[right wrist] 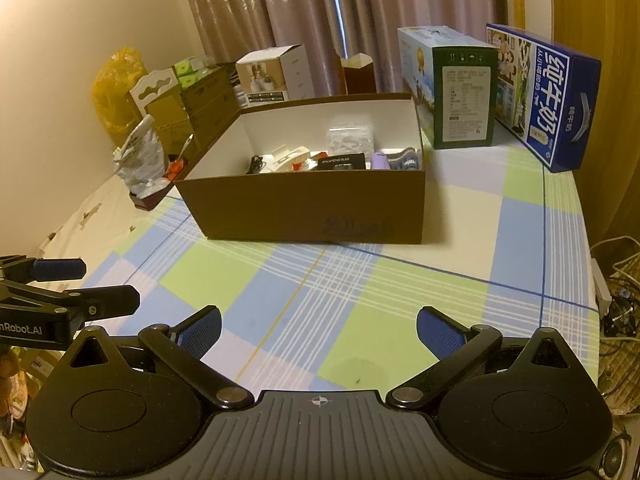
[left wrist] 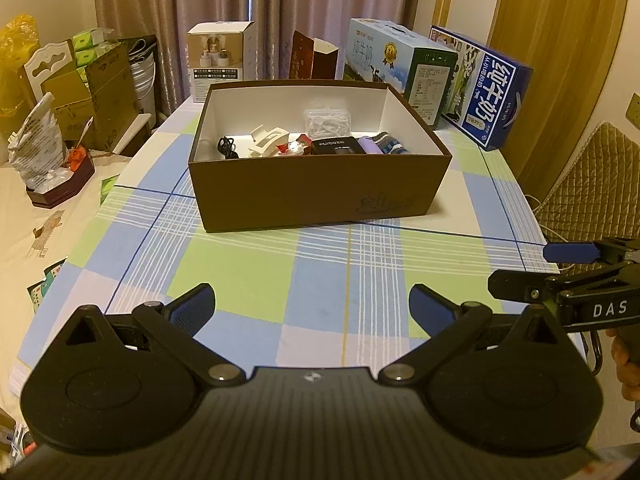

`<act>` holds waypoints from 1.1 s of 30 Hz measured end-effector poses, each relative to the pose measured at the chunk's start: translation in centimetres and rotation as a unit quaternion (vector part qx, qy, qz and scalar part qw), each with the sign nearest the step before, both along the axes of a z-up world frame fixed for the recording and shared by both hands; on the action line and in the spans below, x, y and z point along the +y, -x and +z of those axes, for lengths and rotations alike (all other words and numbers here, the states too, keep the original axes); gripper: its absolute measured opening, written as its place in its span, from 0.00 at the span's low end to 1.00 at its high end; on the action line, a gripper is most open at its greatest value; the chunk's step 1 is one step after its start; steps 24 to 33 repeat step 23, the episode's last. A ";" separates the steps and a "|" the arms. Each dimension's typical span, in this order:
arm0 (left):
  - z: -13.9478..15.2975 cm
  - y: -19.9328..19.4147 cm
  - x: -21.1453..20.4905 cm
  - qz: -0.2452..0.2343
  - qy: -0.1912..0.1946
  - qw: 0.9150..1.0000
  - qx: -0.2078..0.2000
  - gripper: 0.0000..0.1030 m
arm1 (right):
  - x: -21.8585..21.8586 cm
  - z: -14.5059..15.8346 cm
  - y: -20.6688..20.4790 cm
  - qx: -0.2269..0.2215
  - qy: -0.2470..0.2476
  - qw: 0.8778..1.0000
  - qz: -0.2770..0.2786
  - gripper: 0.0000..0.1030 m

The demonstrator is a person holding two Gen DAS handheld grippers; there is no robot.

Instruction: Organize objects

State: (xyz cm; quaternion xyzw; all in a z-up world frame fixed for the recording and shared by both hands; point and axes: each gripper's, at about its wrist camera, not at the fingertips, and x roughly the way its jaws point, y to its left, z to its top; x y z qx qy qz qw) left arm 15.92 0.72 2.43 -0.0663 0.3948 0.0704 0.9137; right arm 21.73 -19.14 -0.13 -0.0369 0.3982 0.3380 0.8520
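Table [left wrist: 320, 264], covered by a checked cloth of blue, green and white squares; its near half is bare.

Brown box [left wrist: 316, 196], open-topped with a white lining, standing at the middle of the table toward the far side. All the small items lie inside it, along its near wall.

Blue milk carton [left wrist: 486, 92], far right, just right of the green-ended milk carton [left wrist: 400, 68]; both stand behind the box's right corner.

White product box [left wrist: 222, 60], far left, behind the box; a brown paper bag [left wrist: 314, 58] stands between it and the cartons.

Left gripper [left wrist: 312, 308], near edge of the table, fingers spread wide, holding nothing.

Right gripper [right wrist: 319, 330], near edge, just right of the left one, fingers likewise spread wide and empty.

Contents of the box, left to right: black cable [left wrist: 227, 147]; white hair clip [left wrist: 268, 140]; red-and-white wrappers [left wrist: 295, 147]; black case [left wrist: 338, 146] with white lettering; purple item [left wrist: 370, 146]; striped sock [left wrist: 392, 144]. A clear bag of white pieces [left wrist: 328, 119] sits behind the black case, near the far wall.
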 end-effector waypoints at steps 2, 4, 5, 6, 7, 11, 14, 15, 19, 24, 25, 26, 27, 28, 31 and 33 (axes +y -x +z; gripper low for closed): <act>0.0 0.0 0.0 0.001 0.000 1.000 0.000 0.99 | 0.0 0.0 0.0 0.000 0.001 1.000 0.000 0.98; 0.0 0.1 0.0 0.000 0.000 1.000 0.000 0.99 | 0.0 0.0 0.0 0.000 0.001 1.000 -0.001 0.98; 0.0 0.1 0.0 0.001 0.000 1.000 0.000 0.99 | 0.0 0.0 0.0 0.000 0.000 1.000 0.000 0.98; 0.0 0.1 0.0 0.001 0.000 1.000 0.000 0.99 | 0.0 0.0 0.0 0.000 0.000 1.000 0.000 0.98; 0.0 0.1 0.0 0.001 0.000 1.000 0.000 0.99 | 0.0 0.0 0.1 0.000 0.000 1.000 0.000 0.98; 0.0 0.1 0.0 0.001 0.000 1.000 -0.001 0.99 | 0.0 0.0 0.1 0.000 0.000 1.000 0.000 0.98; 0.0 0.1 -0.1 0.001 0.000 1.000 -0.001 0.99 | 0.0 0.0 0.1 0.000 -0.001 1.000 0.000 0.98; 0.0 0.2 -0.1 0.001 0.000 1.000 -0.001 0.99 | 0.0 0.0 0.1 0.000 0.000 1.000 0.000 0.98; 0.0 0.3 -0.2 -0.001 -0.003 1.000 -0.003 0.99 | 0.0 0.0 0.2 -0.002 -0.002 1.000 0.000 0.98; 0.0 0.2 -0.1 0.002 -0.007 1.000 -0.003 0.99 | 0.0 0.0 0.2 -0.002 -0.002 1.000 0.000 0.98; 0.0 0.2 -0.1 0.002 -0.007 1.000 -0.003 0.99 | 0.0 0.0 0.2 -0.002 -0.002 1.000 0.000 0.98; 0.0 0.2 -0.1 0.002 -0.007 1.000 -0.003 0.99 | 0.0 0.0 0.2 -0.002 -0.002 1.000 0.000 0.98; 0.0 0.2 -0.1 0.002 -0.007 1.000 -0.003 0.99 | 0.0 0.0 0.2 -0.002 -0.002 1.000 0.000 0.98; 0.0 0.2 -0.1 0.002 -0.007 1.000 -0.003 0.99 | 0.0 0.0 0.2 -0.002 -0.002 1.000 0.000 0.98; 0.0 0.2 -0.1 0.002 -0.007 1.000 -0.003 0.99 | 0.0 0.0 0.2 -0.002 -0.002 1.000 0.000 0.98; 0.0 0.2 -0.1 0.002 -0.007 1.000 -0.003 0.99 | 0.0 0.0 0.2 -0.002 -0.002 1.000 0.000 0.98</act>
